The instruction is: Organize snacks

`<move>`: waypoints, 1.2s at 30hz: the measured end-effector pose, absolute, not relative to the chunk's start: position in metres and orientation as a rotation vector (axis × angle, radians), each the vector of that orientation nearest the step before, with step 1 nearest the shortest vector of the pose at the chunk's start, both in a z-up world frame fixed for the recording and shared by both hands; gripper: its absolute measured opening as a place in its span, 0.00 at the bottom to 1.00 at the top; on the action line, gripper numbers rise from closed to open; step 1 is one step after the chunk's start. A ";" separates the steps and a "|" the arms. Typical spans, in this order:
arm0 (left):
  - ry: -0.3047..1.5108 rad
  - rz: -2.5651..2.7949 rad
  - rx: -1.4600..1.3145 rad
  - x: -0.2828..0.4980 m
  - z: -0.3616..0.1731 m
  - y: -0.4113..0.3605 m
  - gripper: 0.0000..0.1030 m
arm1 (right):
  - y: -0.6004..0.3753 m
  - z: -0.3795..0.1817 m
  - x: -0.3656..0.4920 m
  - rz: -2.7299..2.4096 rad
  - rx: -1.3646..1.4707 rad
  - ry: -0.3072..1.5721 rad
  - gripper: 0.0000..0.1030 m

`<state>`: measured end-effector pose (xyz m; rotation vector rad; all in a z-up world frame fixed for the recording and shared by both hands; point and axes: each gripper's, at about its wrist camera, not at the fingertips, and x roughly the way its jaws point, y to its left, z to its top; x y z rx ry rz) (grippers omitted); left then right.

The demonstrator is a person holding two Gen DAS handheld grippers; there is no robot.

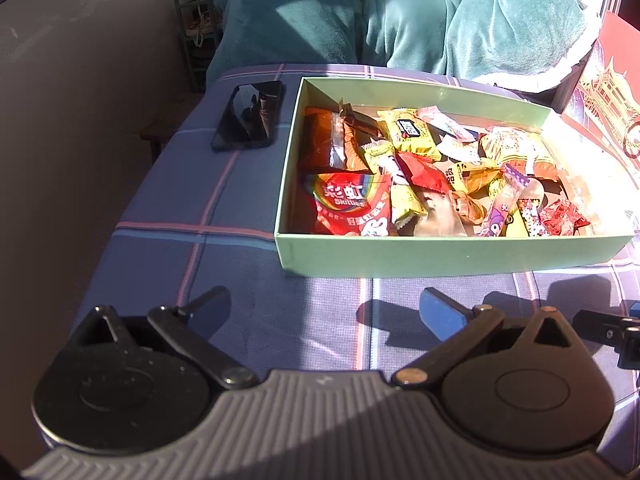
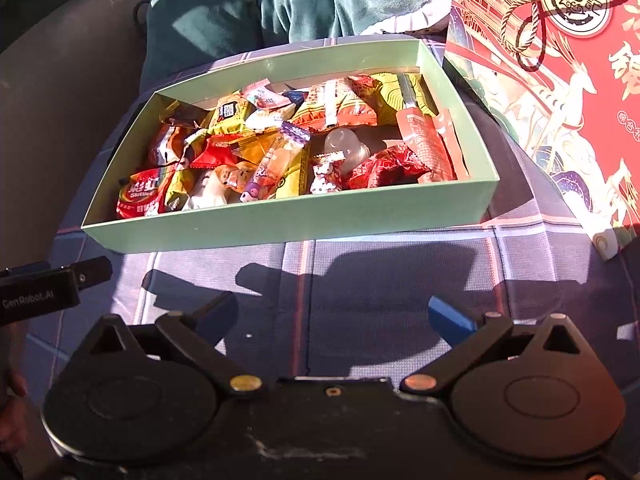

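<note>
A pale green cardboard box (image 1: 440, 250) (image 2: 280, 222) sits on a plaid cloth, filled with several wrapped snacks. A red Skittles bag (image 1: 346, 204) (image 2: 140, 196) lies in its near left corner. A red foil packet (image 2: 384, 168) and a clear jelly cup (image 2: 344, 146) lie toward the right. My left gripper (image 1: 324, 304) stands open in front of the box, nothing between its fingers. My right gripper (image 2: 332, 312) is open too, over bare cloth short of the box. The tip of the left gripper's finger (image 2: 88, 272) shows at the left edge of the right wrist view.
A black phone (image 1: 248, 116) lies on the cloth left of the box. A red decorated gift box (image 2: 560, 80) (image 1: 608, 120) stands to the right. A person in teal fleece clothing (image 1: 400, 12) sits behind the table. The cloth drops off at the left edge.
</note>
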<state>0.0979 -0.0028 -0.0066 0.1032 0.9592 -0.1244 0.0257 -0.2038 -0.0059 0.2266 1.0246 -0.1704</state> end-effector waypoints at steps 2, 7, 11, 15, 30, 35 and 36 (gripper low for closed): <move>0.957 -0.120 0.099 0.098 -0.006 -0.003 1.00 | -0.204 -0.004 0.026 -0.171 0.222 1.023 1.00; 0.957 -0.120 0.099 0.099 -0.005 -0.003 1.00 | -0.205 -0.002 0.026 -0.182 0.210 1.021 1.00; 0.953 -0.118 0.100 0.099 -0.003 -0.003 1.00 | -0.205 -0.003 0.025 -0.193 0.208 1.028 1.00; 0.950 -0.116 0.099 0.100 -0.002 -0.003 1.00 | -0.204 -0.003 0.024 -0.199 0.205 1.025 1.00; 0.965 -0.128 0.104 0.098 -0.009 -0.005 1.00 | -0.203 -0.005 0.021 -0.224 0.209 1.031 1.00; 0.964 -0.126 0.104 0.098 -0.010 -0.006 1.00 | -0.202 -0.005 0.020 -0.237 0.206 1.029 1.00; 0.961 -0.125 0.107 0.097 -0.010 -0.006 1.00 | -0.201 -0.005 0.020 -0.240 0.205 1.028 1.00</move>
